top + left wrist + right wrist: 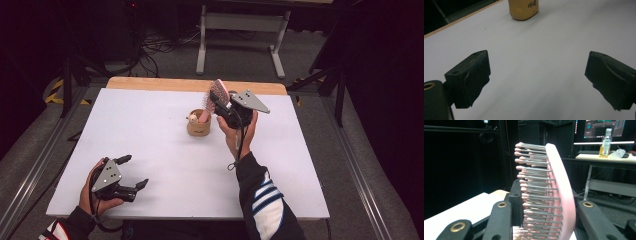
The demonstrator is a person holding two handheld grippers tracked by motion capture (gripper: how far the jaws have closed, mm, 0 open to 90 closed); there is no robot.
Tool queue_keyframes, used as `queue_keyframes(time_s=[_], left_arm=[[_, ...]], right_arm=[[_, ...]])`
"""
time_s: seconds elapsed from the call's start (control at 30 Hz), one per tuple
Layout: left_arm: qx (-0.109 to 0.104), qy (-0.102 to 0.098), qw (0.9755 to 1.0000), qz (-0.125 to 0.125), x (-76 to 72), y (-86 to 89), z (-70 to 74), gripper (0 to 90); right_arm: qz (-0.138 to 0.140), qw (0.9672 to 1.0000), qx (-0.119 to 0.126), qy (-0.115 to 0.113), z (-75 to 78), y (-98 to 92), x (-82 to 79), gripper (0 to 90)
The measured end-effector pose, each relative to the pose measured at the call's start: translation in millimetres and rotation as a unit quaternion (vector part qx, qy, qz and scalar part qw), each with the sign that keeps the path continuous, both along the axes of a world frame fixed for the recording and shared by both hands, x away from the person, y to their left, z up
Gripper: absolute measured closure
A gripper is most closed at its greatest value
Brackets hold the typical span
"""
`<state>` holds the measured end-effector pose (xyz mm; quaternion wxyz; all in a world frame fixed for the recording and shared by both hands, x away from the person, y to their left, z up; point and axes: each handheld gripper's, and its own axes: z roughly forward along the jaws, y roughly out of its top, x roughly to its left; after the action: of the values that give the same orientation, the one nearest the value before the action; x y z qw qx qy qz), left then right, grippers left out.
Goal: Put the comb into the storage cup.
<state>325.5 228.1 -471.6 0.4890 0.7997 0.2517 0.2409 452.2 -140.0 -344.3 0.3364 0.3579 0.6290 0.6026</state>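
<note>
A: Where is the hairbrush [218, 93] right now?

B: It is up in the air, just above and to the right of the wooden cup [198, 125], head uppermost and handle slanting down toward the cup's mouth. Held that way, I judge it is meant to go in handle first and stand among what is already there; something small with a pale knob sticks out of the cup.

A: And how do the fingers sit on it?

B: The right gripper [223, 107] has its jaws closed on the brush head. In the right gripper view the pink back [564, 192] lies against one jaw and the bristles [534, 187] point at the other, so the head is pinched across its thickness, low down, with most of it rising clear above the jaws.

A: Why grip the head and not the handle?

B: Probably to leave the handle free to enter the cup.

A: What about the other hand?

B: The left gripper [131, 172] rests on the white table [165, 165] near its front left corner, well apart from the cup, jaws spread wide with nothing between them. It seems to be waiting.
</note>
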Motion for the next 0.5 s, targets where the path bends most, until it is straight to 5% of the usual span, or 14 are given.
queue_keyframes(time_s=[0.5], left_arm=[[0.005,0.000,1.0000,-0.001,0.5,-0.8,-0.4,7.1]], right_arm=[[0.007,0.9996,0.012,0.023,-19.6,0.2,5.2,63.1]])
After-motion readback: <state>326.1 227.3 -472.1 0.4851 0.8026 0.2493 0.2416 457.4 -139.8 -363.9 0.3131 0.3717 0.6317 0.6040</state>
